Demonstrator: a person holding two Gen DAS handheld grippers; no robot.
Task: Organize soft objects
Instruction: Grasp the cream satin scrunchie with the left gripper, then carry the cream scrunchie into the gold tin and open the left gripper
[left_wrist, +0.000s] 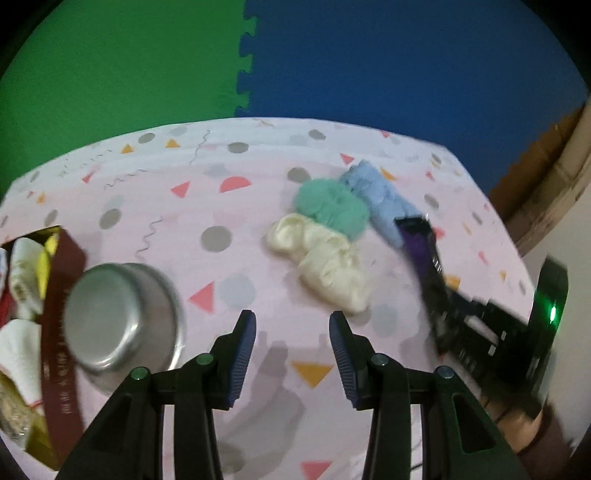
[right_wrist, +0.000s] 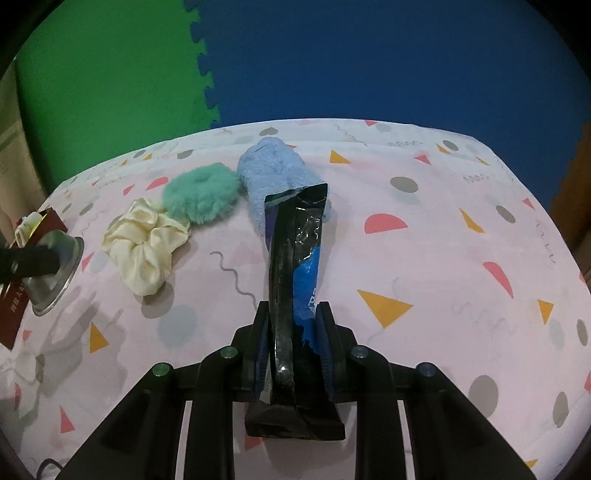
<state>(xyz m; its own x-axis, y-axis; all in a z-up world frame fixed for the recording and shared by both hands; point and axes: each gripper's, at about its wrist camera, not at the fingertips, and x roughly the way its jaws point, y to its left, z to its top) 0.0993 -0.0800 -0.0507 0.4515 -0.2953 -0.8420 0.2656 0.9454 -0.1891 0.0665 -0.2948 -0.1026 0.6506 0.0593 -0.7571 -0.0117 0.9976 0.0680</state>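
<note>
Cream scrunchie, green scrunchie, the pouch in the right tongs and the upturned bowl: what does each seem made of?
Cream scrunchie: likely satin, from its smooth, sheeny gathered folds.
Green scrunchie: plush or faux fur; fuzzy, matte pile.
Pouch, clamped in the right tongs: glossy plastic or foil film, crinkled with sharp glints.
Upturned bowl: probably brushed steel; dull grey sheen, brighter rim.
</note>
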